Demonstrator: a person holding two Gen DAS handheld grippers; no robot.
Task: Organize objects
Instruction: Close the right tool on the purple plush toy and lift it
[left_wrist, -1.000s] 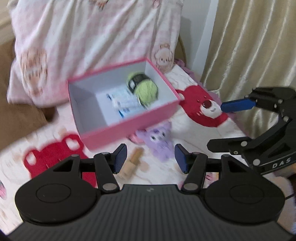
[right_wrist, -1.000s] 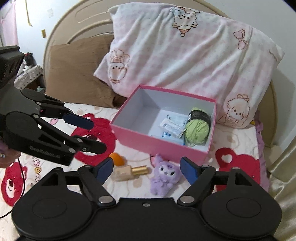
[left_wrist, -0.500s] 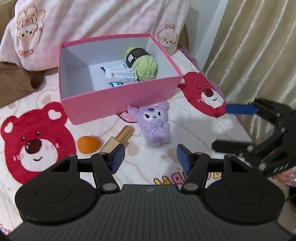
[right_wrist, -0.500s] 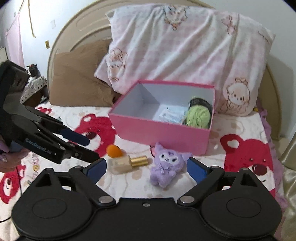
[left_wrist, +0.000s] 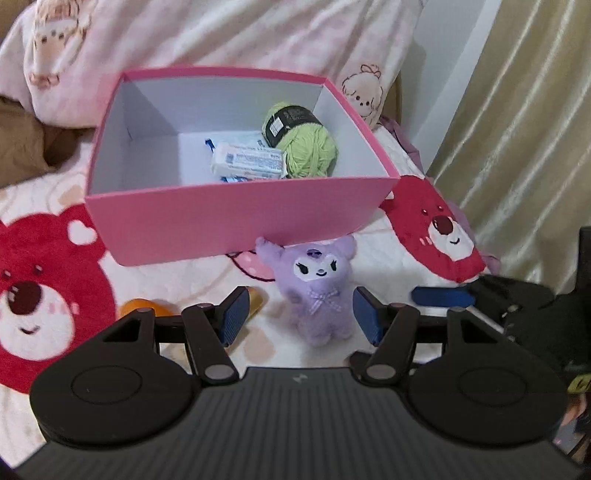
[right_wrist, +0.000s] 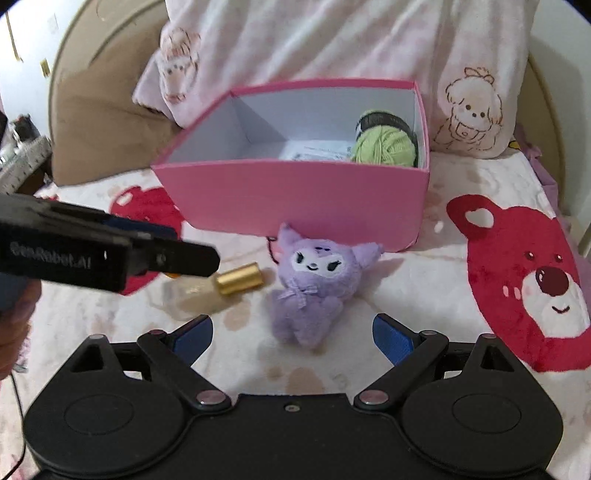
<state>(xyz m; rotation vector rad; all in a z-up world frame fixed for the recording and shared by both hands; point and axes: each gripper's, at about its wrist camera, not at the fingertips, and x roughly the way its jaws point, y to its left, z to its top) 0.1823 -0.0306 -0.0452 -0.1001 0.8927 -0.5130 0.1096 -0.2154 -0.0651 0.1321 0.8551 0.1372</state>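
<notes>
Left gripper (left_wrist: 297, 319): matte black body with a ribbed top panel, 2 round discs, silver pivot screws and 2 blue ribbed pads (left_wrist: 233, 316). Right gripper (right_wrist: 291, 336): the same black linkage, with triangular cut-outs, silver screws and blue pads (right_wrist: 393, 338). White lettering marks the left gripper's black side.
</notes>
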